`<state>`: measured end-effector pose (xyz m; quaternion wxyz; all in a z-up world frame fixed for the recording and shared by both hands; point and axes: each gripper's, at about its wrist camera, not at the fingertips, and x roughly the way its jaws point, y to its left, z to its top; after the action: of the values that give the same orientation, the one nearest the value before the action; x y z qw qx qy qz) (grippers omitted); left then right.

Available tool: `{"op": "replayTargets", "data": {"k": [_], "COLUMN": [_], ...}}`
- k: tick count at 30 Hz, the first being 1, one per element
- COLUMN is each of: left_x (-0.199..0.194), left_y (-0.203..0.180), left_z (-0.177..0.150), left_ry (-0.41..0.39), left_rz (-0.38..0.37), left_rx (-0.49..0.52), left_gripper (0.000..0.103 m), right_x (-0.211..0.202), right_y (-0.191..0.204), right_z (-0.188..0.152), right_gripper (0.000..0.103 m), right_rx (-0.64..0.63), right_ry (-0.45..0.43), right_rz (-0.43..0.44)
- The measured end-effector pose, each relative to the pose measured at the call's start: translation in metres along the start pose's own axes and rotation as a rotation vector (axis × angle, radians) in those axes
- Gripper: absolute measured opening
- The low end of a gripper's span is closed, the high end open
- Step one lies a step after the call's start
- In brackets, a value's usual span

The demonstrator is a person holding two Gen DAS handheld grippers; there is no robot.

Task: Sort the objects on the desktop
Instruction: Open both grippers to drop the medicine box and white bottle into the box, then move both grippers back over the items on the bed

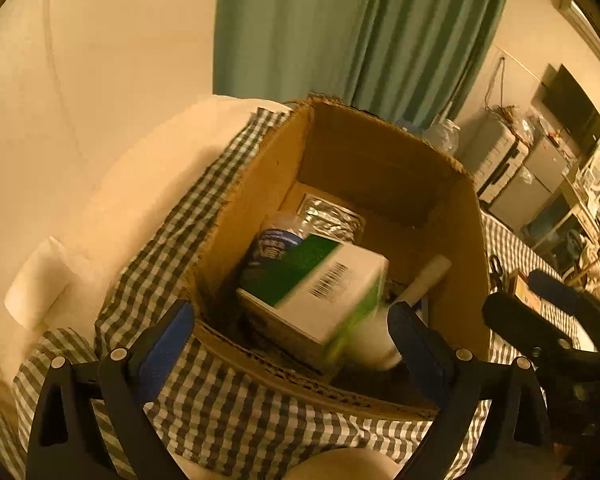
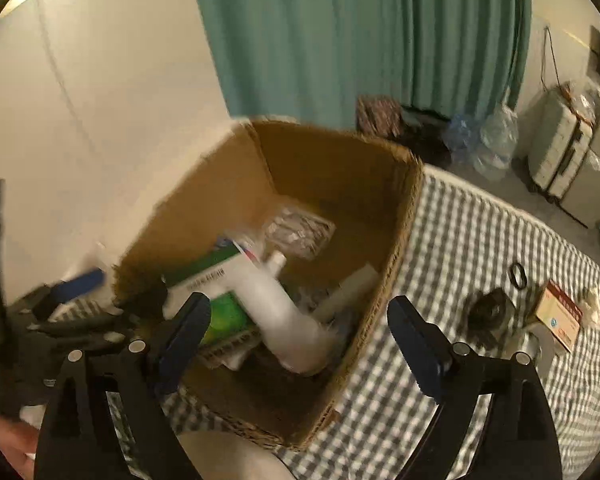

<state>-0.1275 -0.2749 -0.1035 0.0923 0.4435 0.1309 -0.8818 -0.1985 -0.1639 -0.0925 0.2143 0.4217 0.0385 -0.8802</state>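
- Left wrist view: the left gripper [image 1: 290,320] hangs over the near rim of the cardboard box [image 1: 260,184], jaws spread wide and released, nothing pinched between the blue pads.
- Centre frame, a green-and-white carton [image 1: 320,292] with a barcode lies tilted inside the box, blurred, clear of both pads.
- Behind it, a bottle with a blue label [image 1: 274,246], and further back a silvery foil pack [image 1: 332,216] on the box floor.
- Right of the carton, a pale tube [image 1: 424,280] leans against the box's right wall.
- The box sits on a checked cloth [image 1: 220,408] covering the desk; a white roll [image 1: 36,284] shows at the left edge.
- At the right edge, the right gripper [image 1: 540,304] shows as a dark shape beside the box.
- Right wrist view: the right gripper [image 2: 300,316] hovers above the box [image 2: 340,168], jaws let go and standing apart; one pad over the box, the other over the cloth outside its right wall.
- Between and beyond the pads, a white plastic bottle [image 2: 276,308] lies slanted inside on the green-and-white carton [image 2: 212,276], touching neither pad.
- A clear wrapped pack [image 2: 300,228] rests deeper in.
- Right side of frame, still out on the checked cloth [image 2: 460,240]: a small red-and-white box [image 2: 560,316], a dark round object [image 2: 492,308], a black ring [image 2: 518,276].
- Left gripper [image 2: 76,284] peeks in at left.
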Motion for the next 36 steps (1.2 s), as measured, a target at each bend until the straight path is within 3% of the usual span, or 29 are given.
{"op": "replayTargets", "data": {"k": [4,9,17,20,23,30,36], "left_x": [-0.004,-0.013,-0.027,-0.026,-0.019,0.021,0.072], "left_y": [-0.014,-0.044,-0.128,-0.163,-0.196,-0.257,-0.283], "left_z": [-0.004,-0.01,-0.037,-0.05,-0.064,-0.086,-0.089], "left_ry": [-0.001,-0.014,-0.036,-0.051,-0.064,-0.048,-0.007], "left_rz": [-0.004,-0.024,-0.08,-0.084,-0.086,-0.048,-0.008], "left_rx": [0.03,0.086,0.24,0.305,0.355,0.469,0.526], "left_gripper": [0.1,0.1,0.101,0.101,0.103,0.103,0.103], "right_x": [-0.012,-0.037,-0.091,-0.103,-0.105,-0.085,-0.057], "right_y": [-0.011,-0.053,-0.138,-0.168,-0.195,-0.234,-0.252], "right_z": [-0.008,-0.02,-0.053,-0.074,-0.096,-0.134,-0.149], "right_gripper": [0.091,0.091,0.094,0.102,0.103,0.103,0.103], "right_rx": [0.001,0.118,0.252,0.282,0.304,0.306,0.329], "right_ry": [-0.022,-0.05,-0.089,-0.08,-0.063,-0.025,-0.053], "right_rz": [-0.043,-0.062,-0.177,-0.235,-0.286,-0.298,-0.254]}}
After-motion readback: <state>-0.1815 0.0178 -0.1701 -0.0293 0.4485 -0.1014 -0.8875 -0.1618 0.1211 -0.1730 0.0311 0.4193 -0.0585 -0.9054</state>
